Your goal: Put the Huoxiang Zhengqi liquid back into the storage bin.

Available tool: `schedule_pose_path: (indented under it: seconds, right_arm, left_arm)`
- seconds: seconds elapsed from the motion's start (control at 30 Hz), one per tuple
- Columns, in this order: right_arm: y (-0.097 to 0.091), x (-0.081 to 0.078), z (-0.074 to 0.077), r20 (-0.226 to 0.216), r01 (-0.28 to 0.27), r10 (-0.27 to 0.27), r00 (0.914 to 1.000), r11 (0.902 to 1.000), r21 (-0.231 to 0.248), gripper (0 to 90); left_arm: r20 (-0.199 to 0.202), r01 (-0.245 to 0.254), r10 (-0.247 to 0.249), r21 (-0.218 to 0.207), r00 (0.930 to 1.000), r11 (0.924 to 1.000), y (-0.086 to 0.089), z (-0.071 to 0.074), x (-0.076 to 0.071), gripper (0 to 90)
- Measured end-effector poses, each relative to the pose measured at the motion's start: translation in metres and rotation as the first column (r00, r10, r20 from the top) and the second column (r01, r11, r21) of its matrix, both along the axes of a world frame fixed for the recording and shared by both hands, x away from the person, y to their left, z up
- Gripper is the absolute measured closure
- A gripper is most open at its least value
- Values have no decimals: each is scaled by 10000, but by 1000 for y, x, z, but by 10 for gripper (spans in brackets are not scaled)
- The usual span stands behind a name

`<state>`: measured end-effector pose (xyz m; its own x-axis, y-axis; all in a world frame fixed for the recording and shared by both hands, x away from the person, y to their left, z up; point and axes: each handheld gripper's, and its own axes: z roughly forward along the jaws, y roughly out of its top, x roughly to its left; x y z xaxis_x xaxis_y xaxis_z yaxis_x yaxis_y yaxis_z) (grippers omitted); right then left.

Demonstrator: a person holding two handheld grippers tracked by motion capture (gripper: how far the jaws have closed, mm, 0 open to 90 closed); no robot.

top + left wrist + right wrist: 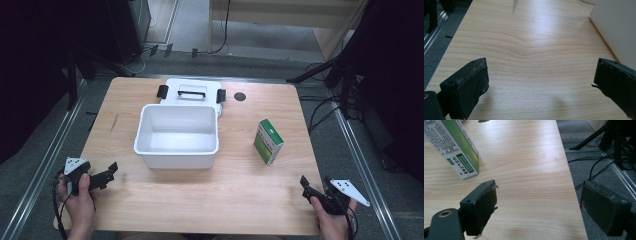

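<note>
1. Pale wood grain covers the rectangular bench [200,195], which carries a white rectangular plastic box [177,136] with its lid off, standing near the middle.
2. The box's white lid [192,91], with a black handle and black clips, lies flat just behind the box, touching its far rim.
3. A green and white cardboard carton [268,141] stands upright to the right of the box, well apart from it.
4. The left tongs [111,172] hover over the near left corner of the bench, jaws spread wide with nothing between them; in the left gripper view the box's wall [616,27] is ahead on the right.
5. The right tongs [305,186] sit at the near right edge, jaws wide apart and empty; in the right gripper view the carton [451,145] stands ahead to the left, near but untouched.
</note>
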<state>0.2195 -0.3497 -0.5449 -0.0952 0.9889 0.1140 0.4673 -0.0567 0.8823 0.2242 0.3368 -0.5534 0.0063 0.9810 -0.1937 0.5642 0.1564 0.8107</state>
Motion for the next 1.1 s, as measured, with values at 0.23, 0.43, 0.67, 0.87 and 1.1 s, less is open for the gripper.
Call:
schedule_pose_path:
  seconds: [0.23,0.43,0.67,0.87,1.1]
  right_arm:
    - [4,0,1,-137,-51,46,9999,9993,-371,156]
    - [24,4,5,-604,-757,682,9958,9883,-1323,159]
    - [43,16,20,-1436,-1990,1788,9733,9697,-1416,160]
    - [52,28,31,-2446,-2807,2363,9404,9453,-1659,160]
    - [65,42,45,-3239,-3429,2677,9074,9172,-2026,160]
  left_arm:
    - [22,50,-50,51,10000,10000,-1,0,0,6]
    - [9,79,-79,49,10000,10000,-1,0,-1,6]
    - [19,139,-139,141,9999,9998,-2,0,-1,6]
    - [59,98,-99,48,9999,9999,-2,0,-1,6]
    - [49,108,-108,37,9999,9999,-1,0,-1,5]
